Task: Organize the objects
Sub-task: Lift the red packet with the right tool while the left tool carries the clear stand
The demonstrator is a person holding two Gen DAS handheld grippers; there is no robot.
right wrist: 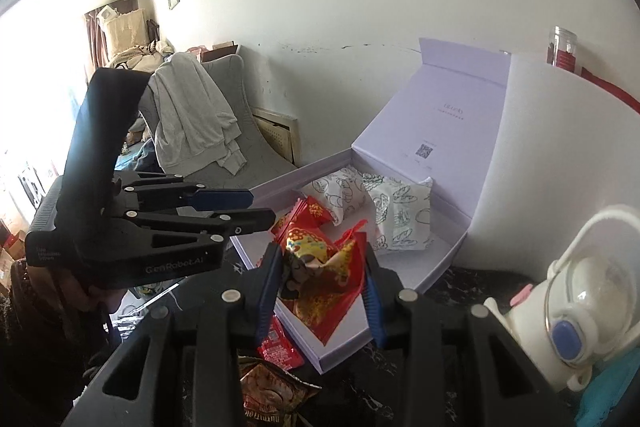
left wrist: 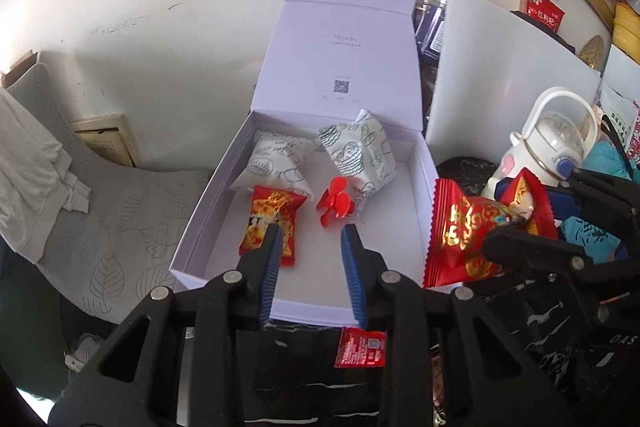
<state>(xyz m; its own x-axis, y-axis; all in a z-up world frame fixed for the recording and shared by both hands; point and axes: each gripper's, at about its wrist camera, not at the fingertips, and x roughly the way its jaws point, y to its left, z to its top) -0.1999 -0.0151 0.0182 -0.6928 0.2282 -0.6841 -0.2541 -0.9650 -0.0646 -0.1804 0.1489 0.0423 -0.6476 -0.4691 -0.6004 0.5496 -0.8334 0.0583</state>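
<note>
An open white gift box stands on a dark marble table. In it lie two white patterned packets, a red snack packet and a small red fan. My left gripper is open and empty over the box's near part, its left pad next to the red packet. My right gripper is shut on a red and gold snack packet, held just above the box's right front corner.
A small red sachet and a brown snack bag lie on the table in front of the box. A white bottle with a handle stands to the right. A grey chair with a white garment is at the left.
</note>
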